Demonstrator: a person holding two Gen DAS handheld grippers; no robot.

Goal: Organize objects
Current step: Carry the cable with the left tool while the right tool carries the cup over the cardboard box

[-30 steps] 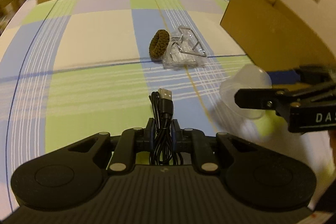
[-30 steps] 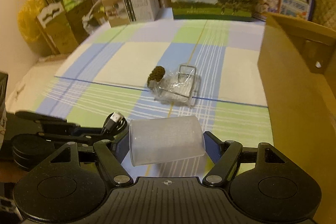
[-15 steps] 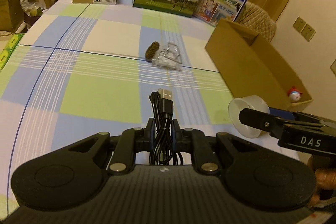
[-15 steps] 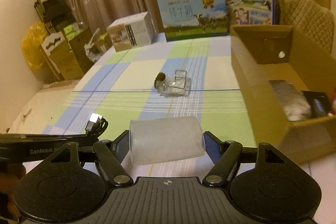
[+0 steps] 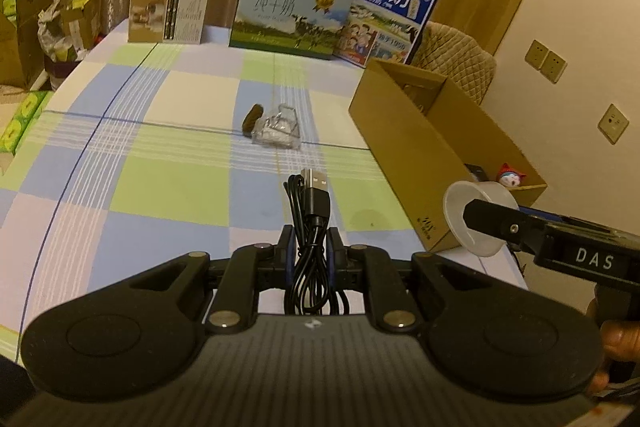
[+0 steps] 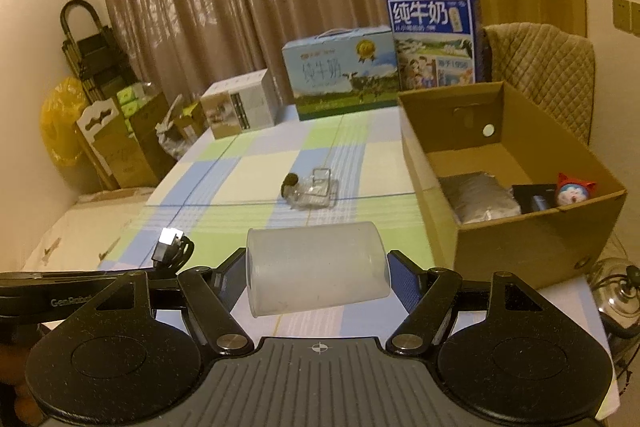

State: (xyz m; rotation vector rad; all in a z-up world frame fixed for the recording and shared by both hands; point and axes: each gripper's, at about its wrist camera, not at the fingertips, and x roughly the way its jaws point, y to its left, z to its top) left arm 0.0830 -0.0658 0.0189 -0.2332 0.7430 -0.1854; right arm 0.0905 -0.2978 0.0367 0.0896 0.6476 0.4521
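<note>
My left gripper (image 5: 311,247) is shut on a coiled black USB cable (image 5: 310,223) and holds it high above the checked tablecloth. My right gripper (image 6: 318,267) is shut on a frosted plastic cup (image 6: 318,267) lying sideways between its fingers; the cup also shows in the left wrist view (image 5: 474,219), at the near corner of the open cardboard box (image 6: 532,235). The cable's plug shows in the right wrist view (image 6: 168,243). A brown hair tie (image 5: 252,119) and a clear bag with a wire clip (image 5: 280,131) lie mid-table.
The cardboard box (image 5: 420,147) holds a grey pouch (image 6: 476,197), a dark item and a small toy figure (image 6: 574,191). Milk cartons (image 5: 292,15) and a white box (image 5: 168,11) stand at the table's far edge. A padded chair (image 6: 540,75) stands behind the box.
Both grippers have risen well above the table with their loads, and the views now take in the whole table and the box's inside. The right gripper has shifted toward the box.
</note>
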